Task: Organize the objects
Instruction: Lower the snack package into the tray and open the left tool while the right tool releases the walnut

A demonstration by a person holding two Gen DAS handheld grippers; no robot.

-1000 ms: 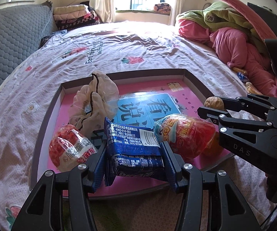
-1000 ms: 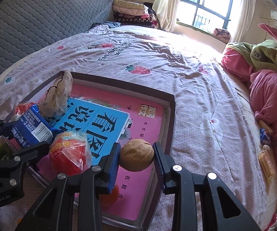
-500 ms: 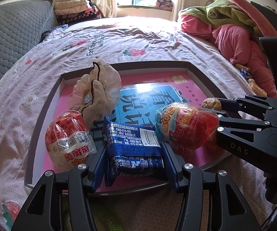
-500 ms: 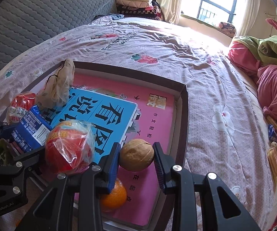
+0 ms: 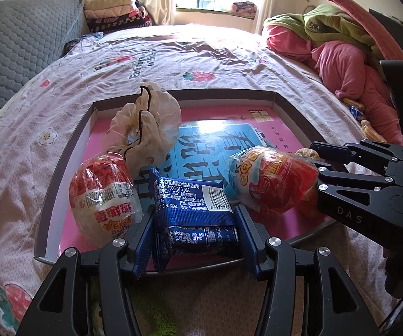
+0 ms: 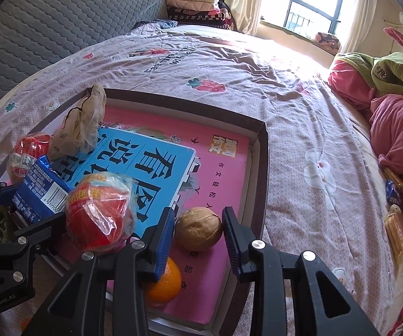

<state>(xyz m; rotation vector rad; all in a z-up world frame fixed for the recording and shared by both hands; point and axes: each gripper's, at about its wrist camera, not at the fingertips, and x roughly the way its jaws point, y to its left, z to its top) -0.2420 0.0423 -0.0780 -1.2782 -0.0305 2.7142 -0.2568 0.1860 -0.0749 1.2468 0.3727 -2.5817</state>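
My left gripper (image 5: 194, 236) is shut on a blue snack packet (image 5: 193, 210) and holds it over the near edge of a shallow dark-rimmed box (image 5: 69, 151) with a pink and blue book inside. My right gripper (image 6: 198, 229) is shut on a walnut (image 6: 198, 232) and holds it over the box's near right part. In the box lie a red wrapped snack (image 5: 103, 193), a red and blue wrapped snack (image 5: 271, 179), a crumpled pale plastic bag (image 5: 148, 128) and an orange (image 6: 165, 284) under my right fingers.
The box sits on a bed with a lilac flowered sheet (image 6: 299, 128). A heap of pink and green bedding (image 5: 347, 56) is at the right, with small wrapped snacks (image 6: 394, 224) beside it. A grey headboard (image 6: 47, 28) is at the left, folded blankets (image 5: 111, 14) at the back.
Both grippers have moved forward and lower over the box, each still holding its object. The orange under my right gripper has come into view.
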